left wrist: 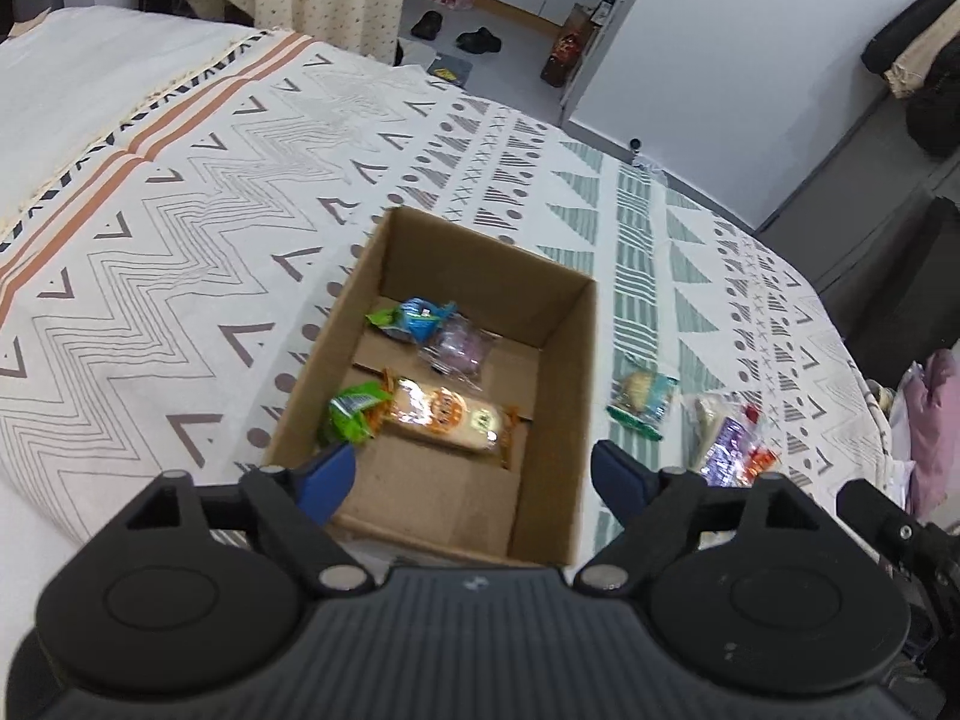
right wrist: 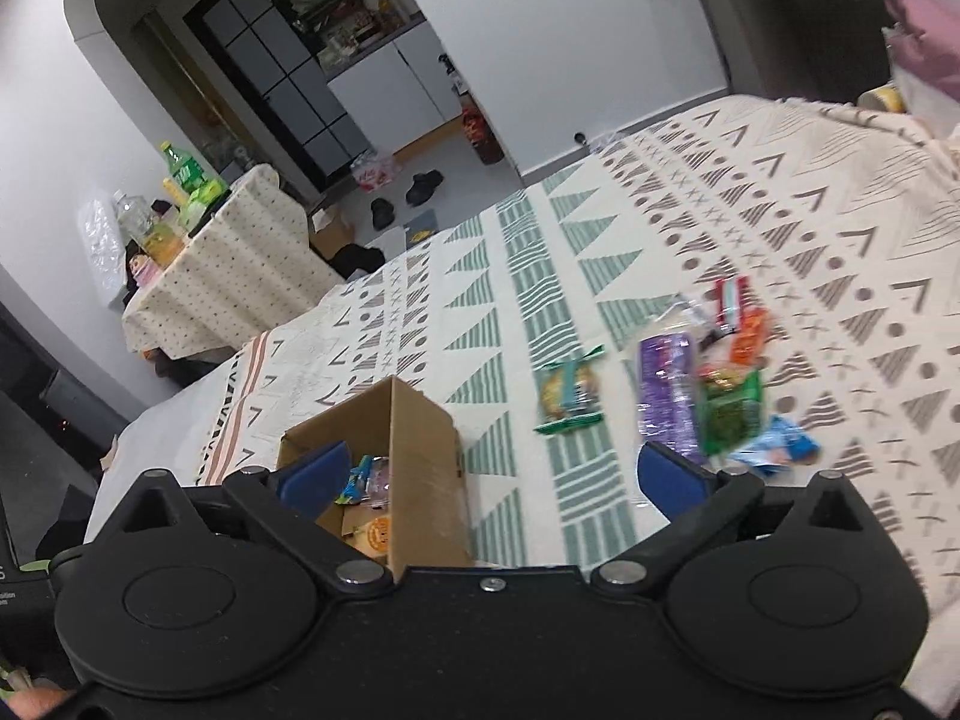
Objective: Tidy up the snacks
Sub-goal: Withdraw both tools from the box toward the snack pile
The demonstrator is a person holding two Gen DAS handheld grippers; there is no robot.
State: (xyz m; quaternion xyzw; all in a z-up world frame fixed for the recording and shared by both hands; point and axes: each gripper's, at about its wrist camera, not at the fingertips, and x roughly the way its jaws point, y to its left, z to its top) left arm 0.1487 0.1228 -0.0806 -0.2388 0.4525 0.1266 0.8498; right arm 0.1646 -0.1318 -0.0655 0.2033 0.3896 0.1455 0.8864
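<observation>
An open cardboard box (left wrist: 558,360) (right wrist: 426,438) sits on the patterned bedspread. Inside lie a long orange-printed bread pack (left wrist: 447,411), a green packet (left wrist: 351,411), a blue-and-green packet (left wrist: 414,318) and a clear purple-tinted pack (left wrist: 459,348). My left gripper (left wrist: 474,477) hangs open above the box's near end, nothing between its blue pads. To the right of the box lie a green-edged biscuit pack (left wrist: 642,396) (right wrist: 567,393) and a heap of loose snacks (left wrist: 729,438) (right wrist: 714,378). My right gripper (right wrist: 495,471) stands open over the bedspread between the box and the heap, empty.
The bedspread (left wrist: 210,210) covers a bed with a white sheet at the left. Beyond the bed are a cloth-covered table with bottles (right wrist: 180,192), shoes on the floor (right wrist: 408,198) and a white wall. Pink fabric (left wrist: 933,420) lies at the bed's right edge.
</observation>
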